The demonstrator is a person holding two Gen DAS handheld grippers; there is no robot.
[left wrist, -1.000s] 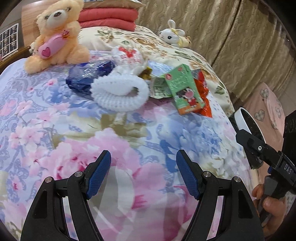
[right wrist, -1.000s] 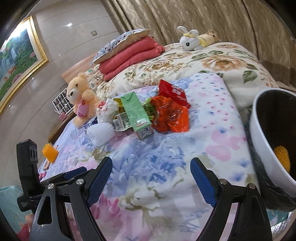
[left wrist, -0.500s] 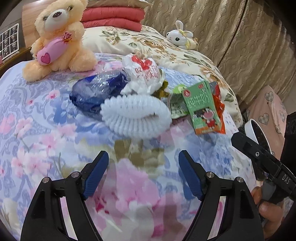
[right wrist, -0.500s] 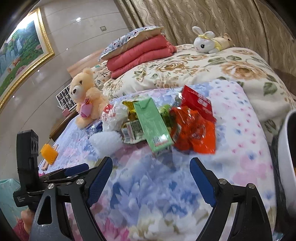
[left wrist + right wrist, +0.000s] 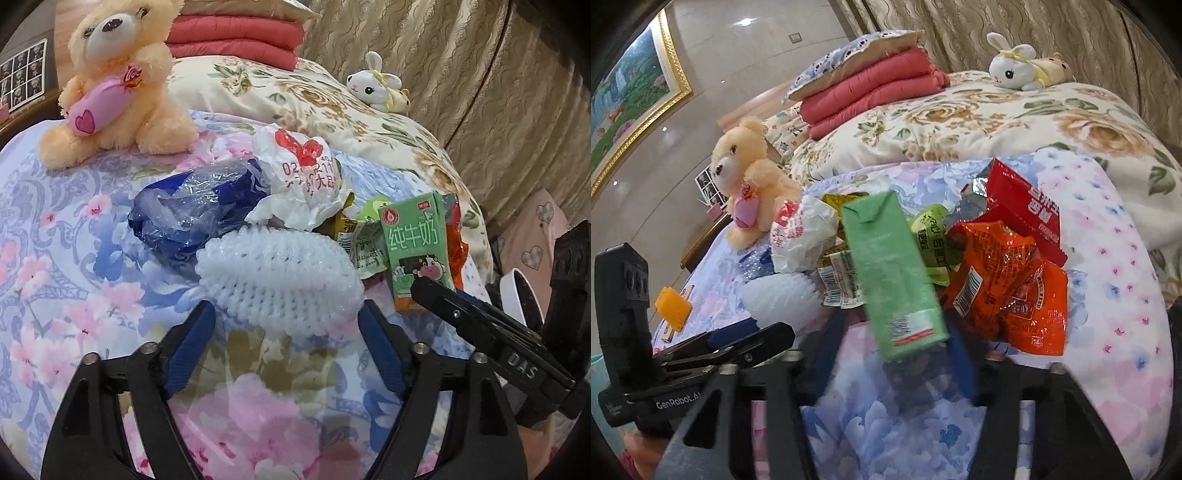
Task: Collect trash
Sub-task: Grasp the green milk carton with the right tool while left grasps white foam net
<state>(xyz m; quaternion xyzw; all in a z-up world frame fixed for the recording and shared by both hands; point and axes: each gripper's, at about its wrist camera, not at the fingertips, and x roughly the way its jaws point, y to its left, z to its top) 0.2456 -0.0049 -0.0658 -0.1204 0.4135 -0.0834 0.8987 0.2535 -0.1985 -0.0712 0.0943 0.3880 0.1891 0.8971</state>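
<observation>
The left tongs (image 5: pixel 284 325) had just been closing, jaws spread either side of the white foam net (image 5: pixel 280 277) on the bed (image 5: pixel 74 258), blue pads at its two ends, contact unclear. At eleven o'clock of the net lay the blue plastic wrap (image 5: pixel 192 206), at twelve the crumpled white paper (image 5: pixel 303 177), at three the green milk carton (image 5: pixel 417 243). The right tongs (image 5: pixel 894 343) had just been closing too, blurred pads flanking the carton's near end; whether they pinched it I could not tell. At the carton's three o'clock sat the orange snack bag (image 5: pixel 1008 280), the red box (image 5: pixel 1023 203) at one.
</observation>
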